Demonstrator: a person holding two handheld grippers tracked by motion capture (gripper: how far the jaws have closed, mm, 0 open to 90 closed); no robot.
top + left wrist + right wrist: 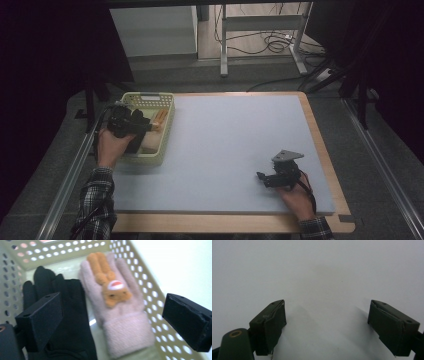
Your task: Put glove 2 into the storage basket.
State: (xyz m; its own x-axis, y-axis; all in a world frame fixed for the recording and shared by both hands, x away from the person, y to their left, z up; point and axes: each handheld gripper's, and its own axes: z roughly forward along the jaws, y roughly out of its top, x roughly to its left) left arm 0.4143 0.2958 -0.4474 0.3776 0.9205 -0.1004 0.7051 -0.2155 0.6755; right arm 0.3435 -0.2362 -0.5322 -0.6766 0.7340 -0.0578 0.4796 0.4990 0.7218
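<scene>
Pink glove in basket, between open left tongs

The person wears a long-sleeved shirt in a dark-and-light plaid check, its cuffs showing at the left sleeve and the right sleeve. The left black two-jaw handheld gripper is a chunky dark block with a thin black cable looping off its back, and its jaws are squared black pads with small round holes along their top edges. The right black two-jaw handheld gripper carries a grey three-cornered plate on top (dotted with small holes), has a dark strap around the hand, and its jaws are the same boxy pads, one with a brass-coloured ring fitting on the rounded arm below it.
</scene>
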